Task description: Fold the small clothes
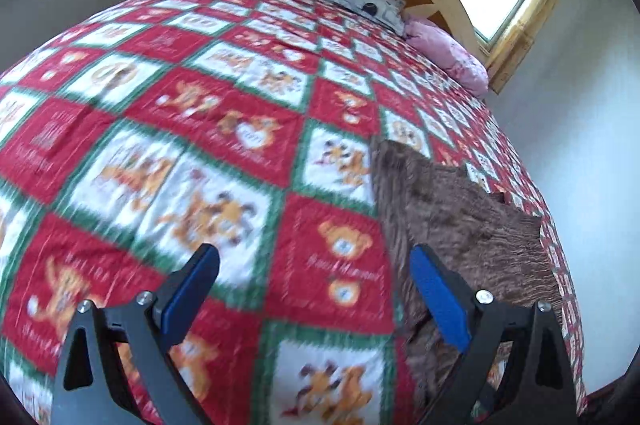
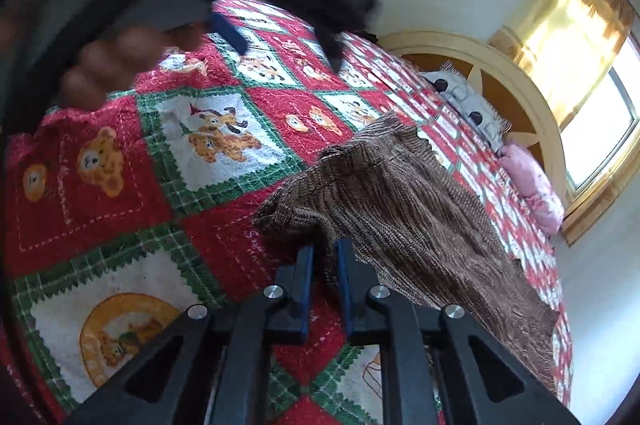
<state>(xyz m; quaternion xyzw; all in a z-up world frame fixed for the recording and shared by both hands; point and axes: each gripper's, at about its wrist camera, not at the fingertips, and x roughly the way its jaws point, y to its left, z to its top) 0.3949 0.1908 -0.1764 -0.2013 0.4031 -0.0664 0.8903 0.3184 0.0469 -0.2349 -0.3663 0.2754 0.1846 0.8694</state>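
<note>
brown knit garment (image 2: 404, 213): small ribbed piece lying on the bed's teddy-bear quilt (image 2: 224, 141), toward the right side, one corner bunched up near the camera.
right hand-held gripper (image 2: 324, 257): pinched down on the near edge of the knit, fabric caught between the blue pads. Looks like it's grabbing that edge so it can lift it over for a fold.
left hand-held gripper (image 1: 316, 261): jaws wide apart, nothing in them, hanging over bare quilt just left of the garment. My guess is it's heading for the other corner.
pillows (image 1: 360, 1): up by the headboard, well away.
</note>
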